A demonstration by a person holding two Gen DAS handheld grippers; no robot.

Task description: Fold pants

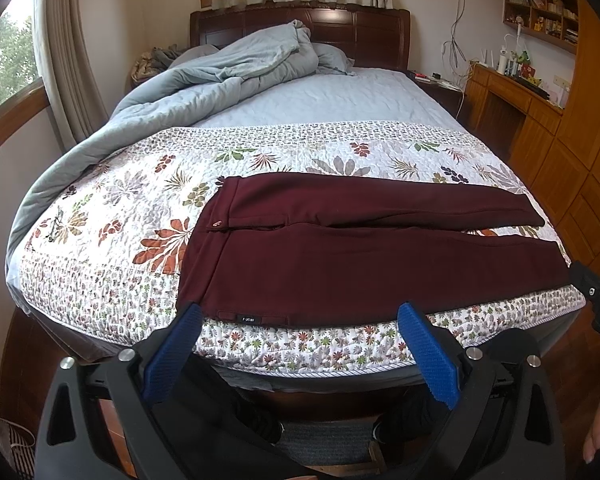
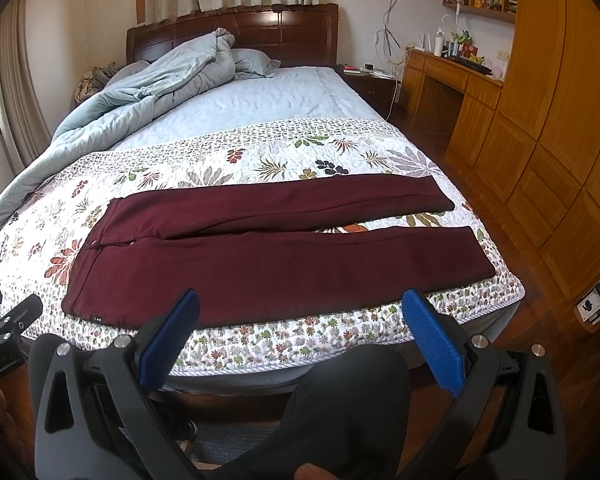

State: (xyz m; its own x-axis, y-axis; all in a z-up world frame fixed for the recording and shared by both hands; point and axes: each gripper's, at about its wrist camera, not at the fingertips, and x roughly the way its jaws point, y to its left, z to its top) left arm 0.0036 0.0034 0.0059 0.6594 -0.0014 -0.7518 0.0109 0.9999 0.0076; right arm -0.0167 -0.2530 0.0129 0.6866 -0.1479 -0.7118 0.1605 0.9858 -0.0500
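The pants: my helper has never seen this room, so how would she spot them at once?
Go to the wooden bed and look at its foot end, where a floral quilt is spread. The pants lie flat across it, waistband to the left, legs to the right. They alone are plain dark maroon; the rumpled comforter is pale blue.

Bed (image 1: 380,92), floral quilt (image 1: 112,216), maroon pants (image 1: 360,264) flat, rumpled duvet (image 1: 228,68)

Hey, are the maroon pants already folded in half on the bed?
No, the maroon pants lie spread flat on the floral quilt, both legs stretched out side by side at full length.
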